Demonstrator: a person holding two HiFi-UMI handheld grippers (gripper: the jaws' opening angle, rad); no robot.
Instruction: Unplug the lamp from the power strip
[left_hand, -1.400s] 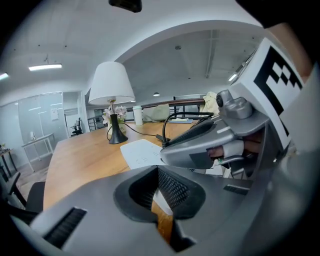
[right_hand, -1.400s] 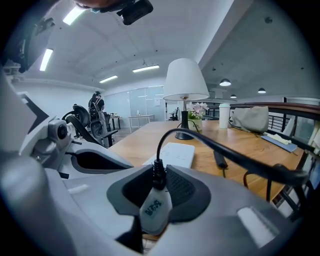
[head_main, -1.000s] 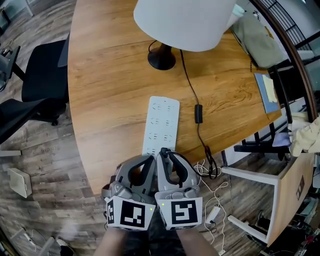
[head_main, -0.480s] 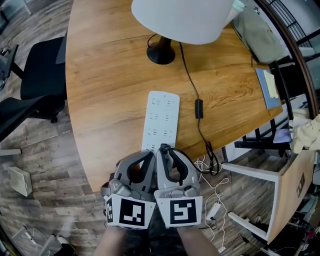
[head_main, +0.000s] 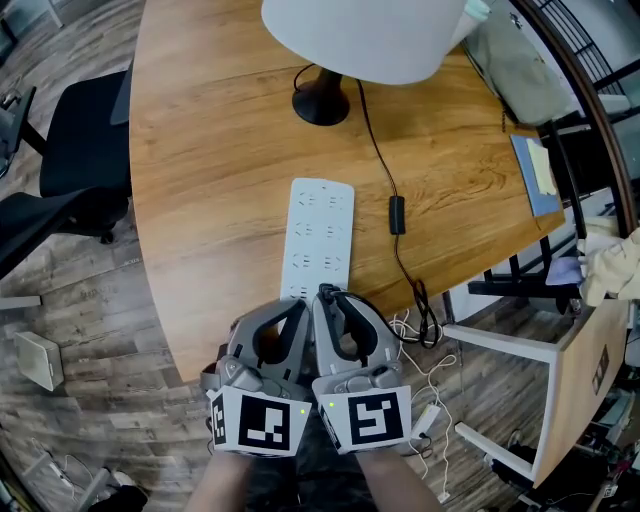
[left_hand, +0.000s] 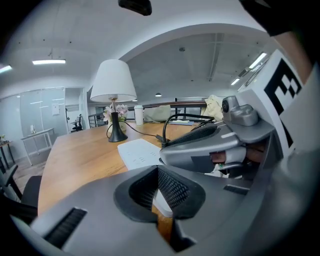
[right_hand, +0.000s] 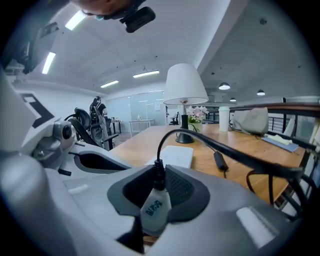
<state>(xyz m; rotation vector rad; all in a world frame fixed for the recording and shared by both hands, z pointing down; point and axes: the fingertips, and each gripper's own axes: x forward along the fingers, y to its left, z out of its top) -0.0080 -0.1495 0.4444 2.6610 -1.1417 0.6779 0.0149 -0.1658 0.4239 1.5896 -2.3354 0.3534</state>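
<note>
- Round wooden table bore a long white power strip.
- Right gripper clamped the black-corded white plug; left gripper stood narrowly parted, empty.
- Extraction in hand; next, seemingly, a straight pull clear.

Before you, the round wooden table bears a white power strip lying flat near your edge, its length pointing at the black-footed lamp on the far side. The lamp's black cord trails over the wood (its inline switch just right of the strip). A blue folder and a beige bag sit by the right rim.
</note>
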